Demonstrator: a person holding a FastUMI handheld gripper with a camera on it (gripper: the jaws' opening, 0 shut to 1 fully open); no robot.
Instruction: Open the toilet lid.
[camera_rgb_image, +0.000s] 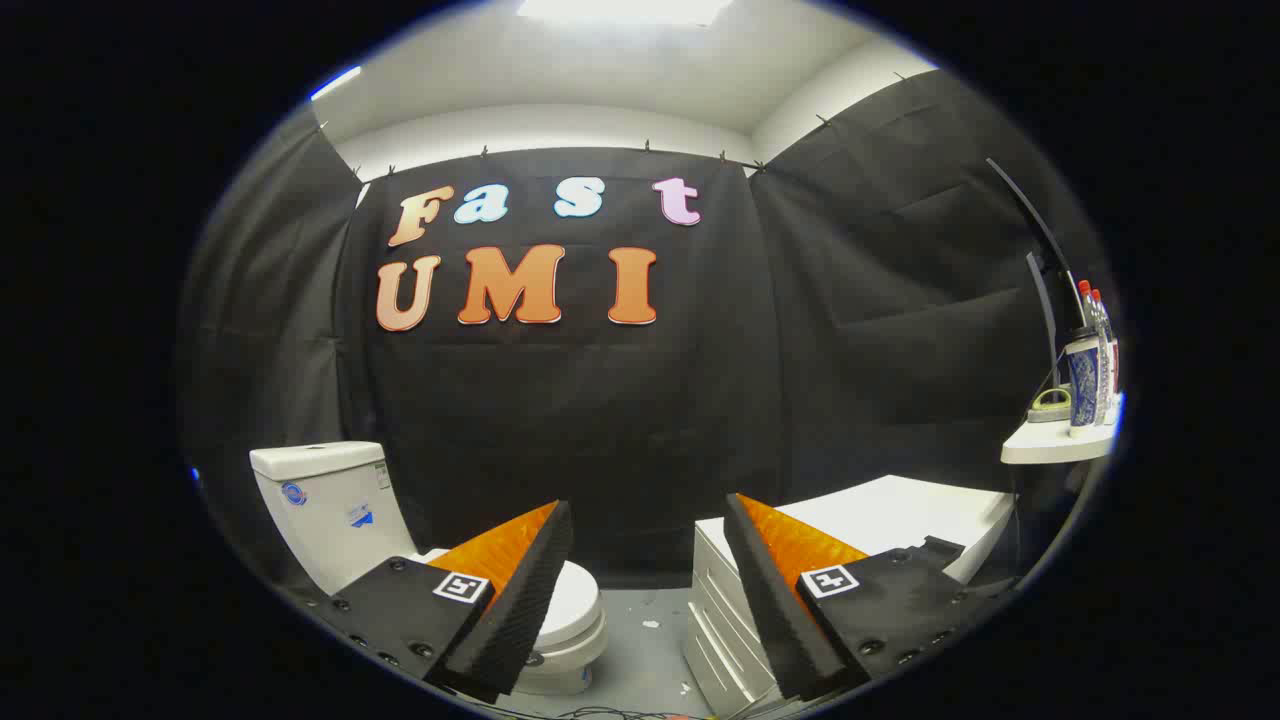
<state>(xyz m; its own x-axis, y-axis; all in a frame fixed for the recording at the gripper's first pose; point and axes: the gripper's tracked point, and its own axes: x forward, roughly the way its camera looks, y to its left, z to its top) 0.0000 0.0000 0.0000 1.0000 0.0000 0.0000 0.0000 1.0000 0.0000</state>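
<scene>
The gripper (648, 590) hangs in the air with its two fingers spread wide apart, nothing between them but the booth's dark cloth wall and a strip of grey floor (645, 640).

The toilet (570, 625) stands low on the floor beyond the left finger (520, 590), which covers a good part of the bowl. Its tank (330, 500) sits against the cloth wall, upright, with a flat tank cover on top and a couple of small stickers on its front and side. From the tank the bowl runs forward and toward the middle of the booth — so the toilet's long axis goes from the tank at the back to the rounded front end, which pokes out just past the left finger's tip. The toilet lid (572, 598) lies flat and closed on the seat, its smooth white top facing up and its rounded front pointing away from the tank. The fingers are not touching it; the lid is well below and beyond them.

Beyond the right finger (770, 590) stands a white cabinet (880, 515) with a flat top and drawer fronts facing the toilet, the floor strip running between the two.

Farther off on that side, higher up, a small white shelf (1050, 445) holds a patterned cup (1082, 385), two bottles with red caps (1100, 335) and a small flat object I cannot make out.
</scene>
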